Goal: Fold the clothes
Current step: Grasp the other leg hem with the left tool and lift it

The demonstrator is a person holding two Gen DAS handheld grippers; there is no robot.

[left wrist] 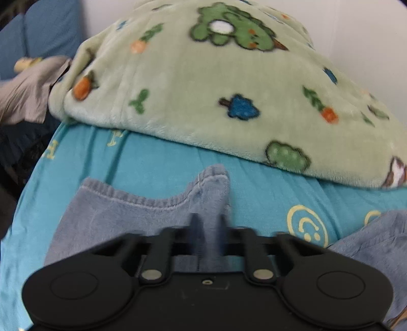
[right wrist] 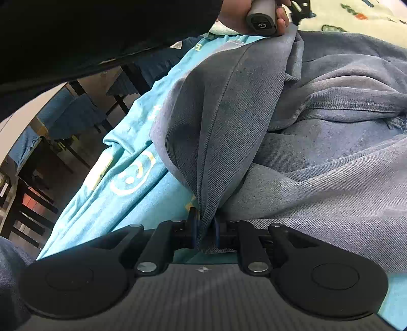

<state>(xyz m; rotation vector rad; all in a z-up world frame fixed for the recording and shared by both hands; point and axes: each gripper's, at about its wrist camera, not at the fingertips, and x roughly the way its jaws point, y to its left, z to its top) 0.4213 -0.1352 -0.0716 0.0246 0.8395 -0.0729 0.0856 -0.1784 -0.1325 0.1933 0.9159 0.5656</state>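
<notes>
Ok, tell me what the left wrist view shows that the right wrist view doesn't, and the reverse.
Only the left wrist view: the left gripper closed on the hemmed edge of the denim garment, and a grey cloth at the far left. Only the right wrist view: the right gripper pinching a denim fold, dark furniture legs, and a hand holding a grey handle. Both: the denim, the blue smiley sheet and the green fleece blanket.

The denim garment [left wrist: 142, 216] is faded blue-grey with a twill weave. Under it, the bedsheet [left wrist: 157, 163] is turquoise with pale yellow smiley faces, and the fleece blanket [left wrist: 203, 84] is pale green, printed with green bears, orange carrots and blue trees.
</notes>
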